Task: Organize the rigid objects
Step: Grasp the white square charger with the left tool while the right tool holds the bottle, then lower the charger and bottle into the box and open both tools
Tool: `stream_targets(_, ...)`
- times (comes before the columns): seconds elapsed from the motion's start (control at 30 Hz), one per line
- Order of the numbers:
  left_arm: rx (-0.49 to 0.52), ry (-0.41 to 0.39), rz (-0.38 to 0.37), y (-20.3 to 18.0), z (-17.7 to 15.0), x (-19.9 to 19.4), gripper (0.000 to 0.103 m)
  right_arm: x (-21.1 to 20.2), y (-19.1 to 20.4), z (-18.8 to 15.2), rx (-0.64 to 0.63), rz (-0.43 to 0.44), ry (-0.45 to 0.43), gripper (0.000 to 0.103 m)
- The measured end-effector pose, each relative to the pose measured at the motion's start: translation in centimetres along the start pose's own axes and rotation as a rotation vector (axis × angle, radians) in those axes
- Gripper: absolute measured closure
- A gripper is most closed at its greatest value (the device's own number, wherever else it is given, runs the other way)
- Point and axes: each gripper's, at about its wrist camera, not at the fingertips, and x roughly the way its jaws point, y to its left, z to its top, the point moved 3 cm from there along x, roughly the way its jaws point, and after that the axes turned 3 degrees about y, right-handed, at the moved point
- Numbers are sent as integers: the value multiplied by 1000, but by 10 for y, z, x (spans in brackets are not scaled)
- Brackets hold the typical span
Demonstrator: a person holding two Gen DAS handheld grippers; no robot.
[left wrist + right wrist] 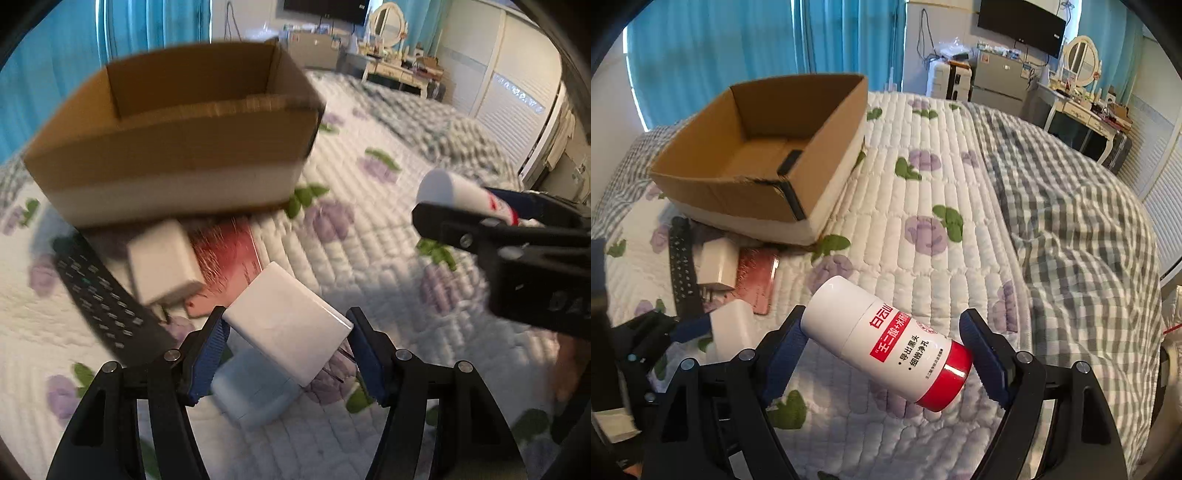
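My left gripper is shut on a white charger block and holds it above the quilt. My right gripper is shut on a white bottle with a red cap, tilted, above the bed; it also shows in the left wrist view. An open cardboard box stands on the bed ahead of both grippers, also in the left wrist view. In front of the box lie a black remote, a second white charger and a pink case.
A pale translucent box lies on the quilt under the left gripper. A checked blanket covers the bed's right side. Blue curtains, a dresser with mirror and a wall TV stand beyond the bed.
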Motion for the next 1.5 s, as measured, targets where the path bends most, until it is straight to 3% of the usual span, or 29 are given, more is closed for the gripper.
stream_targets(0.37,-2,-215,67,35,55,-102,37,-81,26,45,-62,-14,-151,21)
stream_targets(0.57,4,-282,120,63,94,-123,37,-114,57,89,-122,4,-252,21)
stream_targets(0.77,20,-272,193,95,135,-101,37,-110,76,132,-144,28,-305,21)
stream_targets(0.9,31,-223,209,112,151,-62,37,-90,78,157,-139,35,-314,21)
stream_targets(1.07,66,-159,222,117,160,-10,37,-51,80,174,-143,41,-289,21)
stream_targets(1.3,62,-121,229,117,155,18,37,1,75,178,-133,62,-234,21)
stream_targets(1.4,73,-129,246,113,153,19,34,8,69,175,-119,69,-223,21)
stream_targets(1.5,81,-159,274,110,154,12,19,8,67,172,-114,74,-218,21)
